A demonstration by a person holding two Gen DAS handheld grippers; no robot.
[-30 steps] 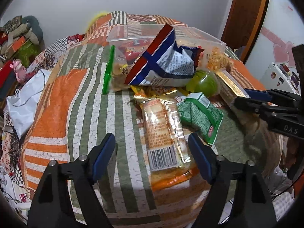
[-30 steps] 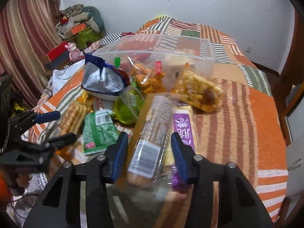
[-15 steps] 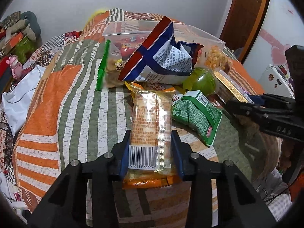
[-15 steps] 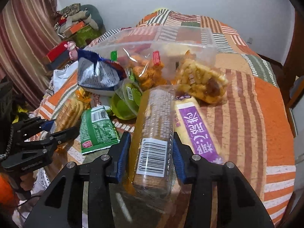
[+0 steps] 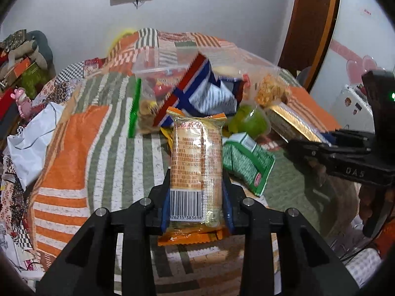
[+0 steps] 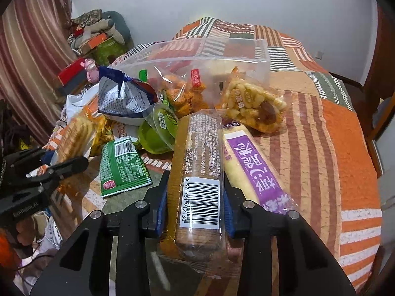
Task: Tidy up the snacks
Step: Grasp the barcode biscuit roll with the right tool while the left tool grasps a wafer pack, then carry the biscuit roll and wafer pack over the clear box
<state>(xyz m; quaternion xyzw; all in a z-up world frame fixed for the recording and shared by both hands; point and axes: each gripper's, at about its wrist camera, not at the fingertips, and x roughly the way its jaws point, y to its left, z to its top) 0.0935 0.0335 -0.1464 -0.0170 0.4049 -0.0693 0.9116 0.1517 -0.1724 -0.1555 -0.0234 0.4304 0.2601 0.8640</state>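
A: What is the left gripper point(image 5: 196, 204) doing?

B: Its jaws are closing on an orange pack of biscuits point(image 5: 196, 157), pads pressing both sides near the barcode end. The pack points up from the gripper toward the pile of snacks on the quilted bed point(image 5: 74, 148).

A: And the right gripper point(image 6: 195, 212)?

B: Clenched on a long clear sleeve of crackers point(image 6: 197, 170), also gripped at its barcode end. A purple-labelled roll point(image 6: 251, 165) lies just beside it on the right.

A: Where is everything else?

B: Near the front edge of the bed: a green packet point(image 6: 122, 166), a green jelly cup point(image 6: 158, 133) and a crumpled blue and white bag point(image 6: 123, 98). Behind them lies a big clear zip bag point(image 6: 209, 51) with its mouth toward the grippers, a bag of orange snacks point(image 6: 184, 93) in its opening and a bag of yellow puffs point(image 6: 254, 103) at its right corner.
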